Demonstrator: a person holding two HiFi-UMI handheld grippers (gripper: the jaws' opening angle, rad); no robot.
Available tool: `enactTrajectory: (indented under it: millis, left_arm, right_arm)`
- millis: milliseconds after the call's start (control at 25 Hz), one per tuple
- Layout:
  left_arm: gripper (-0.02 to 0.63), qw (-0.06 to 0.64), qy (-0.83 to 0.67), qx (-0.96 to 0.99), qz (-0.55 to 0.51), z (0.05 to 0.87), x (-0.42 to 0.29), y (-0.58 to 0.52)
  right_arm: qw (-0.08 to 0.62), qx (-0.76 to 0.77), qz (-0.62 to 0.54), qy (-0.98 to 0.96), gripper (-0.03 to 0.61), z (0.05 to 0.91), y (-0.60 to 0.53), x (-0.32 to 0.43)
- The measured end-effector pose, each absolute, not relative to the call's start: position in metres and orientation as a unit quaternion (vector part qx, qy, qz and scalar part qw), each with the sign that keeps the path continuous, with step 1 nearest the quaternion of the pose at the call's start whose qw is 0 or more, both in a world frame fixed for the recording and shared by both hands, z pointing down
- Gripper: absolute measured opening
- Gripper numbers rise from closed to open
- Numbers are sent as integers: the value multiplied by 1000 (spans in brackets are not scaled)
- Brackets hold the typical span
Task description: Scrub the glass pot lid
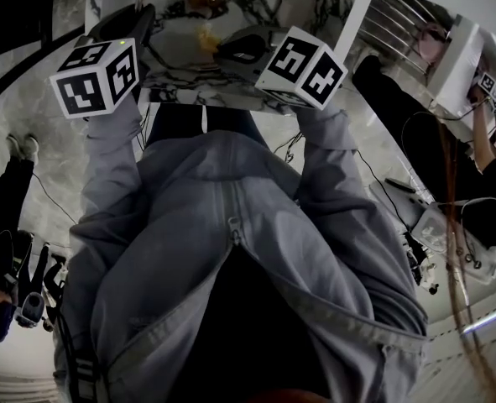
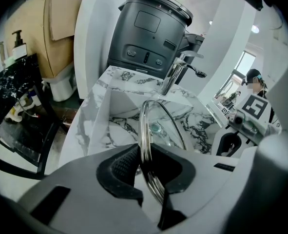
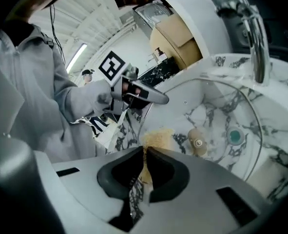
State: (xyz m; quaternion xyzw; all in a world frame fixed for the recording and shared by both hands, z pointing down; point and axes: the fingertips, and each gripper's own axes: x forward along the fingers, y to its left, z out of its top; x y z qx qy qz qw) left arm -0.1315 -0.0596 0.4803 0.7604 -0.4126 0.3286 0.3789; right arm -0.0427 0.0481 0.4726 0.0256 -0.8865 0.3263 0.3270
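Over the sink, the glass lid is gripped by its rim in the left gripper, a yellow sponge is pinched in the right gripper, and scrubbing looks partway done.

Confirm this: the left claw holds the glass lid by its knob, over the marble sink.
Not the knob. The left claw holds the glass lid by its rim, over the marble sink; the left gripper view shows it.

Head view steeply down; both gripper views close above the shared marble sink.
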Motion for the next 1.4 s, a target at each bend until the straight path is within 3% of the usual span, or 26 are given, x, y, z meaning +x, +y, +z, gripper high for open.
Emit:
enactTrajectory:
  millis: [680, 1400]
  left_arm:
    - [80, 380, -416, 745, 358, 467, -125, -60]
    - [78, 363, -437, 739, 361, 449, -112, -58]
  right_arm:
    - [330, 183, 229, -897, 43, 370, -75, 86]
    - [569, 190, 19, -800, 43, 464, -177, 148]
